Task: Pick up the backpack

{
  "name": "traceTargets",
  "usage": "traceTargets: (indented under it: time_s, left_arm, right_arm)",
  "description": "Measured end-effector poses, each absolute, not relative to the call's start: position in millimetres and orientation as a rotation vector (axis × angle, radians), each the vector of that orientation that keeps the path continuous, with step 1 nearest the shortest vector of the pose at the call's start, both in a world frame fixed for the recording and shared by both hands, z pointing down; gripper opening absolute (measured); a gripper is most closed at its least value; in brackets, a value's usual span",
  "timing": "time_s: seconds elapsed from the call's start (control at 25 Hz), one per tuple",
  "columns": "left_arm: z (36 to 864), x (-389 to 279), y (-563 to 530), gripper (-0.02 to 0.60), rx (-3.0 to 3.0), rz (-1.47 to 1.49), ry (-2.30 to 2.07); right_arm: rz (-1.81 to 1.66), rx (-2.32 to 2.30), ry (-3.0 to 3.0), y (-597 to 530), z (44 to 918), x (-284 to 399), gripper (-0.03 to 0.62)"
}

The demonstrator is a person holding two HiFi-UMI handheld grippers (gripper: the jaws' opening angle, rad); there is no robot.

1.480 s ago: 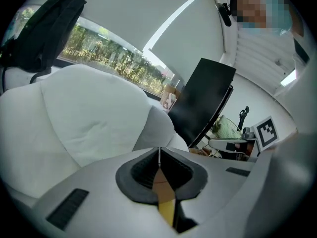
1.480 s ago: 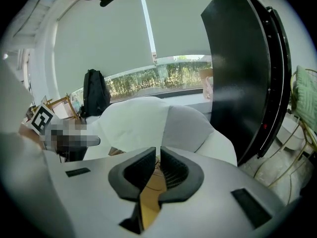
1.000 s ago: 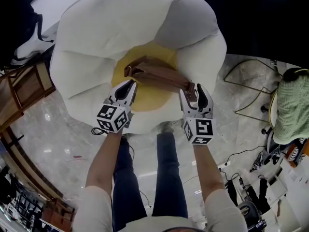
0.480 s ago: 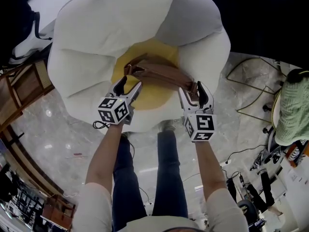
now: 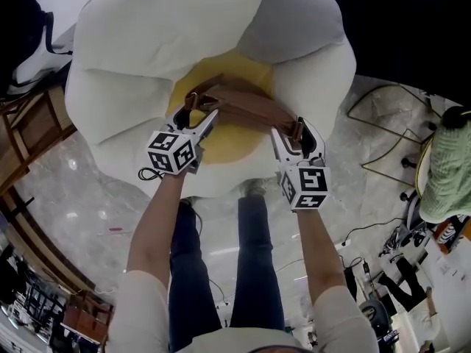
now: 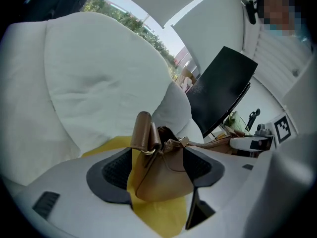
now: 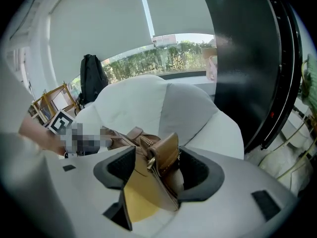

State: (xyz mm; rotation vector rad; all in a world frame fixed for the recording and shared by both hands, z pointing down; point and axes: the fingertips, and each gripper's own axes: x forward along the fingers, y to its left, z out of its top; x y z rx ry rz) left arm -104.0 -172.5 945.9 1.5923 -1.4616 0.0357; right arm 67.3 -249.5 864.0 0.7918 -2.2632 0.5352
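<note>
Just sprung wide: left gripper [image 5: 197, 118] and right gripper [image 5: 297, 129], now dropped lower over the fried-egg beanbag [image 5: 140, 57]. Straddling both ends of the brown leather backpack [image 5: 243, 109] on the beanbag's yellow centre [image 5: 228, 144], no pinch. Clamp next, probably, then lift.

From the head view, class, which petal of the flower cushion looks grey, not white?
The upper-right petal, beyond the right end of the brown bag. It looks grey; the other petals round the yellow centre are bright white.
</note>
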Motion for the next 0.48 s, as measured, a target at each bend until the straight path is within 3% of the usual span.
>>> traceTargets:
  time_s: [0.24, 0.48]
  left_arm:
    - [952.6, -97.7, -178.7, 0.314, 1.598, 0.074, -1.457]
    - [953.1, -94.5, -181.0, 0.287, 1.588, 0.035, -1.466]
  right_arm:
    - [0.482, 0.807, -2.256, -252.3, 867.5, 67.8, 0.278]
    - [0.446, 0.841, -2.258, -255.2, 868.1, 70.1, 0.228]
